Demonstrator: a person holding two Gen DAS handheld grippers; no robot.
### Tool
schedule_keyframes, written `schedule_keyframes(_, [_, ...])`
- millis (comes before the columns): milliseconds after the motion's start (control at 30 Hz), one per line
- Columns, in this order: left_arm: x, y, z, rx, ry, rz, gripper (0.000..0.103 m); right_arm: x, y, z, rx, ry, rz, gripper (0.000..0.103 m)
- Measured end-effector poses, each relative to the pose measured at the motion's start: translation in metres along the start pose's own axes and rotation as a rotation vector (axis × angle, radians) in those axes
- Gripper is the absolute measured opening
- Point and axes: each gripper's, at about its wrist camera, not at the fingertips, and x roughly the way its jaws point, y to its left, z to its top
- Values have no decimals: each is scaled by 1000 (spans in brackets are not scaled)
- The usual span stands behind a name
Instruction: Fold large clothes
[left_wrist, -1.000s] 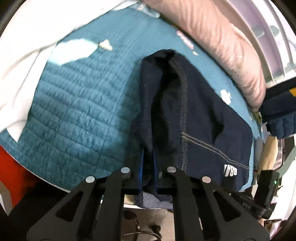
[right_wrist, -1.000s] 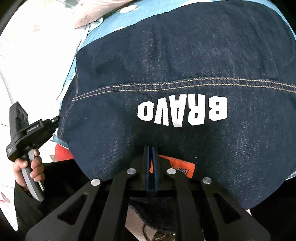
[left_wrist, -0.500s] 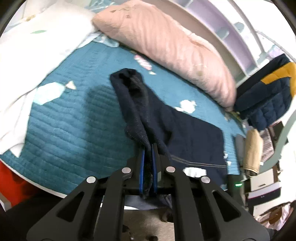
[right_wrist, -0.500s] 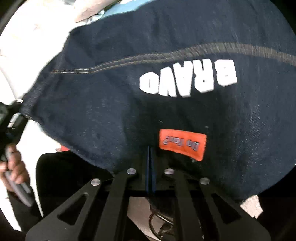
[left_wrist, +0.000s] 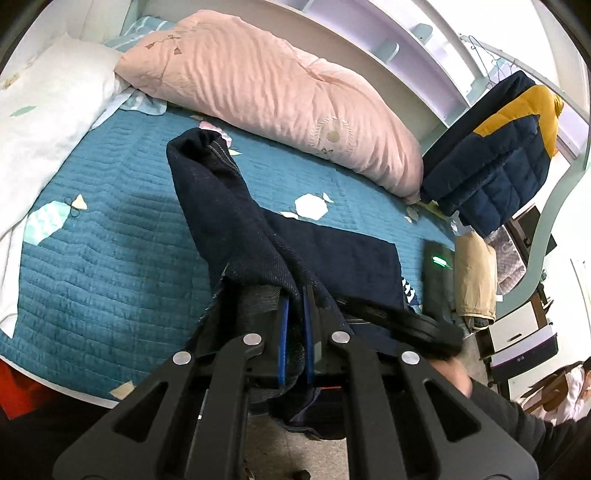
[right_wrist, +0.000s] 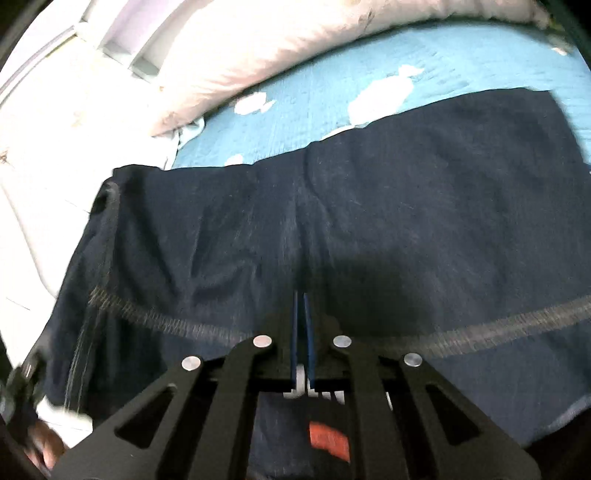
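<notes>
Folding is under way on a wide bed (left_wrist: 110, 236) with a teal quilt, a long pink pillow (left_wrist: 266, 96) along the far side and a white one (left_wrist: 44, 122) at the left. Dark denim garment (left_wrist: 332, 254), the task's thing, lies partly flat on the quilt and partly lifted: in the left wrist view one end rises off the bed in a loose tube toward the camera, while the rest stays spread toward the right. In the right wrist view the same cloth (right_wrist: 369, 229) fills most of the frame, with a pale seam across it and an orange tag showing low down, behind the fingers. Left gripper (left_wrist: 294, 332) is nearly closed, blue pads pinching a fold of the denim edge. Right gripper (right_wrist: 303, 332) also stands narrow; its jaws are opening a touch, and cloth runs up between them, so I judge it holds a thin edge of the near hem. Step in hand, as I read it: both near corners raised to carry one half over the other. Next move calls for bringing both grips across together at even height, keeping the edge taut so the tube flattens, laying it square on the flat part, then letting go. A navy and yellow jacket (left_wrist: 495, 155) hangs at the right, well apart.
</notes>
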Motion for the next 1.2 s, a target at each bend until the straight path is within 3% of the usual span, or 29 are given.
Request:
schedule_keyframes(67, [2, -4, 0, 5, 4, -7, 6, 32, 1, 3, -28, 69, -40, 5])
schedule_keyframes(133, [5, -11, 2, 18, 7, -18, 6, 46, -4, 5, -49, 73, -72, 2])
schedule_keyframes(200, [8, -17, 4, 29, 13, -34, 6, 44, -11, 9, -16, 81, -48, 1])
schedule_keyframes(300, [15, -35, 3, 60, 20, -66, 6, 26, -11, 8, 9, 69, -16, 6])
schedule_keyframes(500, [39, -76, 5, 104, 60, -130, 6, -43, -22, -26, 21, -62, 72, 7])
schedule_keyframes(533, [44, -82, 7, 112, 67, -136, 6, -58, -27, -34, 22, -83, 84, 10])
schedule_keyframes(600, [51, -89, 12, 114, 84, -148, 6, -84, -36, -52, 13, -124, 83, 41])
schedule_keyframes(667, [58, -93, 19, 112, 101, -166, 6, -101, -38, -65, 8, -158, 98, 60])
schedule_keyframes(733, [62, -95, 25, 111, 115, -169, 5, -106, -26, -75, -15, -172, 143, 63])
schedule_keyframes(833, [63, -99, 30, 120, 123, -157, 5, -109, -3, -88, -78, -197, 185, 76])
schedule_keyframes(1033, [63, -102, 33, 119, 143, -155, 6, -88, 20, -99, -116, -161, 172, 79])
schedule_keyframes(1200, [66, -104, 34, 125, 156, -159, 6, -90, 40, -94, -124, -211, 245, 82])
